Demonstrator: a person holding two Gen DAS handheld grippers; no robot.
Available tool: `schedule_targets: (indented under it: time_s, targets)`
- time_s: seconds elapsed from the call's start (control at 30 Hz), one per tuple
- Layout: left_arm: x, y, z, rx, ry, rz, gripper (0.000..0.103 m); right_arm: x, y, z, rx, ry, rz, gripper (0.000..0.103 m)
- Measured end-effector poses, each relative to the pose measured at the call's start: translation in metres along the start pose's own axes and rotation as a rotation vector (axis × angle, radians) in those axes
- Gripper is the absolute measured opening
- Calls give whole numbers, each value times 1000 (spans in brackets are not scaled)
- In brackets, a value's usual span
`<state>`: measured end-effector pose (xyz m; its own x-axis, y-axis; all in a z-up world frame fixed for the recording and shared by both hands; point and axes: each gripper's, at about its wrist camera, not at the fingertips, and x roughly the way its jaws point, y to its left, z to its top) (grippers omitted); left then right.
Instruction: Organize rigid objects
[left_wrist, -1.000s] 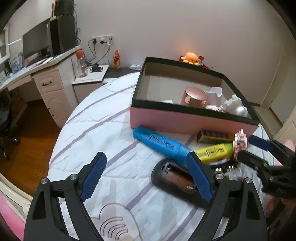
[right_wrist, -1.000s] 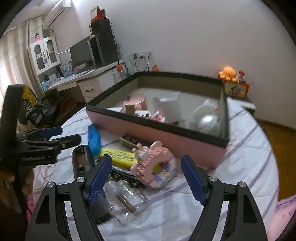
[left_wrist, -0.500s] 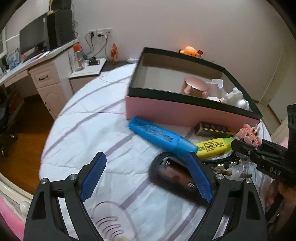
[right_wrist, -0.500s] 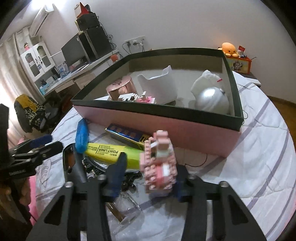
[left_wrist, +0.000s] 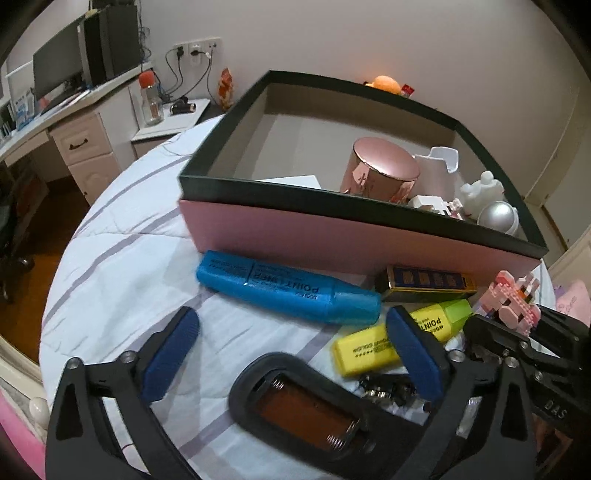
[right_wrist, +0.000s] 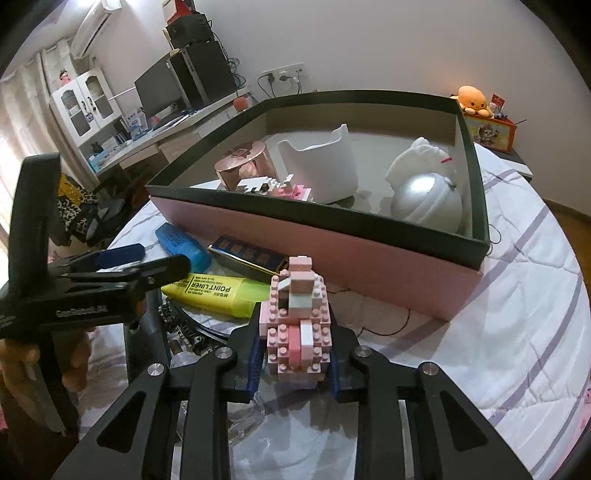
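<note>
My right gripper (right_wrist: 295, 345) is closing, and its blue pads press on a pink brick figure (right_wrist: 295, 314) that stands upright between them, in front of the pink box (right_wrist: 369, 254). The same figure (left_wrist: 511, 302) shows at the right edge of the left wrist view. My left gripper (left_wrist: 291, 321) is opening, its jaws wide and gripping nothing. It hovers over a black battery case (left_wrist: 295, 406), just short of the blue highlighter (left_wrist: 280, 286) and the yellow highlighter (left_wrist: 369, 347).
A dark blue and gold packet (left_wrist: 428, 282) lies against the box wall. Inside the box are a rose-gold jar (left_wrist: 380, 173), a white holder (right_wrist: 321, 170) and a silver ball (right_wrist: 424, 199). Metal clips (left_wrist: 384, 387) lie by the yellow highlighter. The round bed edge drops off at the left.
My right gripper has shut on the pink brick figure, which now stands upright between its jaws. My left gripper has moved closer to the highlighters and box, and its jaws have widened.
</note>
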<state>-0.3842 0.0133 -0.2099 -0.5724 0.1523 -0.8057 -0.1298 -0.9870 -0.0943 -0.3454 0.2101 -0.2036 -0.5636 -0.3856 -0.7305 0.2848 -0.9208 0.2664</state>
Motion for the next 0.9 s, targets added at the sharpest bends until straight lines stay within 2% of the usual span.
schedule_targets:
  time_s: [0.2,0.27,0.37,0.43,0.5,0.8,0.83,0.9]
  targets:
    - [11,3,4,-4,-2,29,101,0,0,0,-1,3,9,28]
    - [8,4,2,16,-16,33,84,0,0,-1,-1,4,10,27]
    - [4,10,0,35,-22,53,66,0,0,-1,-2,4,7,27]
    - [-1,19,-2,24,-21,31,61,0,2,-2,-9,4,0,28]
    - [-6,32,-5,-3,-16,26,61,-1,4,-3,-20,3,-8,28]
    - [-27,73,-22,-118,-7,99,62,-4,5,-2,-21,-10,-20,28]
    - [-32,75,-23,-139,-16,98,64,-4,5,-2,-21,-9,-22,28]
    - [-36,76,-21,-155,-35,61,76,-3,6,-2,-22,-2,-22,28]
